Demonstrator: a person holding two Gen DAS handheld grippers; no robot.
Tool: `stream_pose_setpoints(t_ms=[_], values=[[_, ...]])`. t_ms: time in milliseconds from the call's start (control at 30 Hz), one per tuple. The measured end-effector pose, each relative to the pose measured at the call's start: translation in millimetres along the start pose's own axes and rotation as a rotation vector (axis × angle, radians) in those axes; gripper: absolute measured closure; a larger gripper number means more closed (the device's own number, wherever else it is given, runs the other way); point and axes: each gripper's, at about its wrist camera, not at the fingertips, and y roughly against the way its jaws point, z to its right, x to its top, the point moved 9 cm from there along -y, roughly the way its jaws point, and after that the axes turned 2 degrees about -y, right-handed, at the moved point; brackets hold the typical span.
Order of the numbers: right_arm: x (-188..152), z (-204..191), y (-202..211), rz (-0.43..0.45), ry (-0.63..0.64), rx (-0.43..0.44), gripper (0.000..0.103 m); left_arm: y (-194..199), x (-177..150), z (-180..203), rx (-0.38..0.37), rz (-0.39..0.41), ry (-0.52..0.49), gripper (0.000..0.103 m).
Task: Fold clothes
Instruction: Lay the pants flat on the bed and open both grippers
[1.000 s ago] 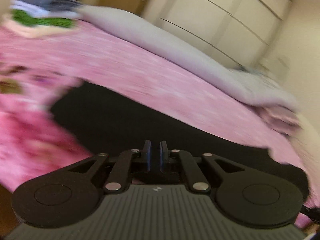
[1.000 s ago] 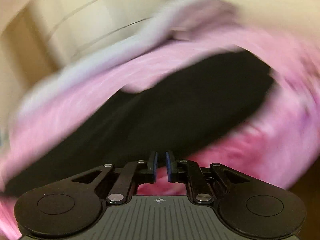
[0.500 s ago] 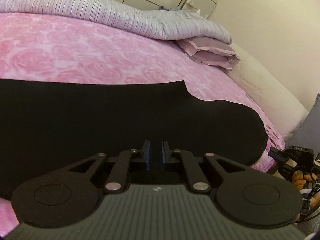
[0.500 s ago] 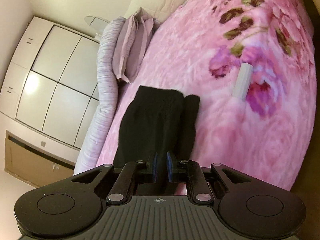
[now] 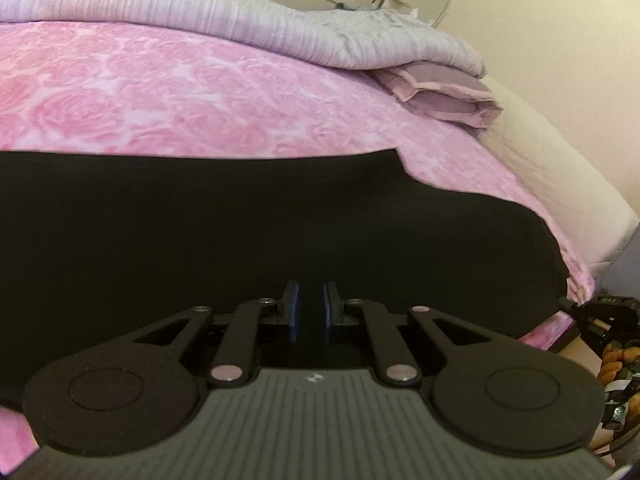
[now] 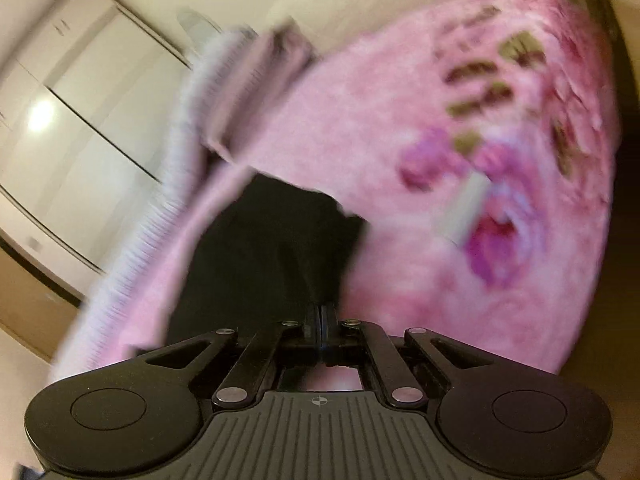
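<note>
Left wrist view shows the black garment (image 5: 280,232) lying flat and smooth on the pink bedspread (image 5: 180,92). The left gripper (image 5: 311,306) hovers over it, jaws slightly parted. The right gripper (image 6: 320,316) has its jaws pressed together at the garment's near edge.

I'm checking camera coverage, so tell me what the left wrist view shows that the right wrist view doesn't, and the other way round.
Only the left wrist view shows the left claw, jaws slightly apart over the cloth, and the other handheld device at the bed's right edge. Only the right wrist view shows the right claw, jaws together at the garment's near end, a pale cylindrical object on the floral print, and white wardrobe doors. Both show the black garment flat on the pink rose-patterned bedspread, and the grey ribbed quilt.
</note>
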Motion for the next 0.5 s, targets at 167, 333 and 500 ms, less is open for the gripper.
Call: stream_pose_setpoints(t_ms=[167,333,500], values=[[-7,-24,20,0.094,0.186,-0.147,0.098,14,-4,-12,0.033,0.016,0.007,0.096],[-31,-74,28,0.174,0.486,-0.181,0.068,24,-3,-19,0.099,0.048,-0.014,0.095],[-102,-86,-5,-0.025,0.606,-0.151,0.059,26,-23,-21,0.166,0.010,-0.043,0.091]])
